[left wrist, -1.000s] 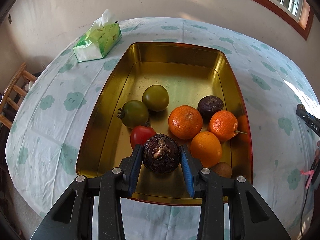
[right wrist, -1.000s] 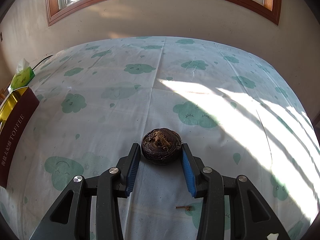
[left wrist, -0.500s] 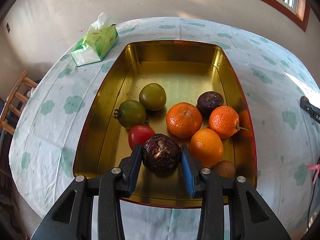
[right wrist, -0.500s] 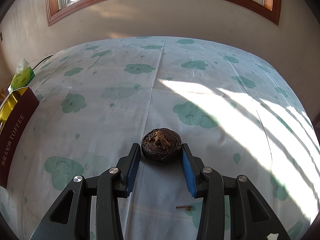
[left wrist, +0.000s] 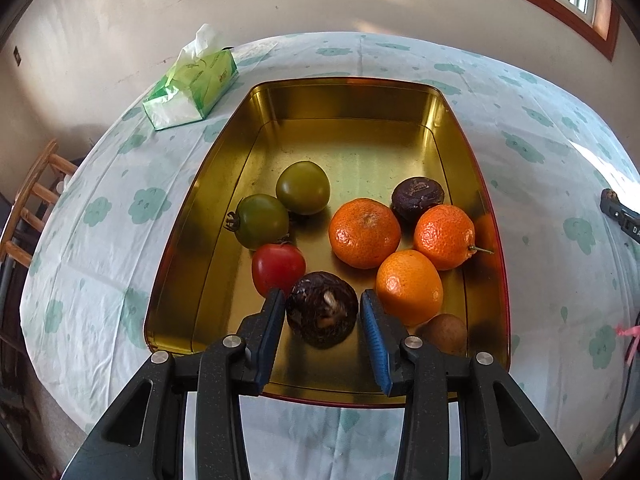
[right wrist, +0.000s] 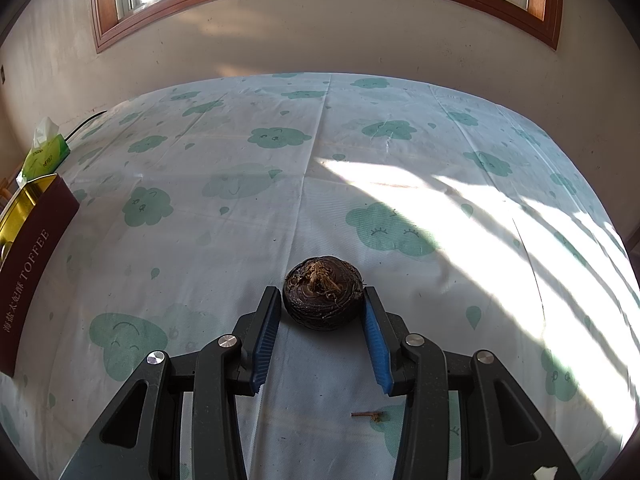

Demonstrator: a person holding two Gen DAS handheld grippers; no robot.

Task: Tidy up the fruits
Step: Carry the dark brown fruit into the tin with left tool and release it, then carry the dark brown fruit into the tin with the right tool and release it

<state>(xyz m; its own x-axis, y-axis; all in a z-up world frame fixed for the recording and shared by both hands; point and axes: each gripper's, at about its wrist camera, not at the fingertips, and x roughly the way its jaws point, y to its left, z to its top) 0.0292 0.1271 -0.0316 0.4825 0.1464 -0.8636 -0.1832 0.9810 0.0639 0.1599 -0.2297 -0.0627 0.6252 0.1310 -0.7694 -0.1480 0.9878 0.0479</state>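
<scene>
In the left wrist view a gold tray [left wrist: 188, 216] holds two green tomatoes [left wrist: 303, 187], a red tomato [left wrist: 278, 266], three oranges [left wrist: 364, 233], a dark water chestnut [left wrist: 418, 197] and a small brown fruit [left wrist: 444, 332]. A second dark water chestnut [left wrist: 322, 312] rests on the tray floor between the blue pads of my left gripper [left wrist: 321, 296], which is open, with a thin gap at the right pad. In the right wrist view my right gripper [right wrist: 320, 292] is shut on another water chestnut [right wrist: 322, 292] low over the tablecloth.
A green tissue pack [left wrist: 192, 84] lies beyond the tray's far left corner. A wooden chair [left wrist: 28, 208] stands off the table's left edge. The tray's red outer wall [right wrist: 36, 240] is at the far left of the right wrist view. A small twig [right wrist: 368, 415] lies under the right gripper.
In the left wrist view the water chestnut has dropped from between the pads onto the tray floor and rolled a little, and the pads no longer squeeze it. The right wrist view is unchanged.
</scene>
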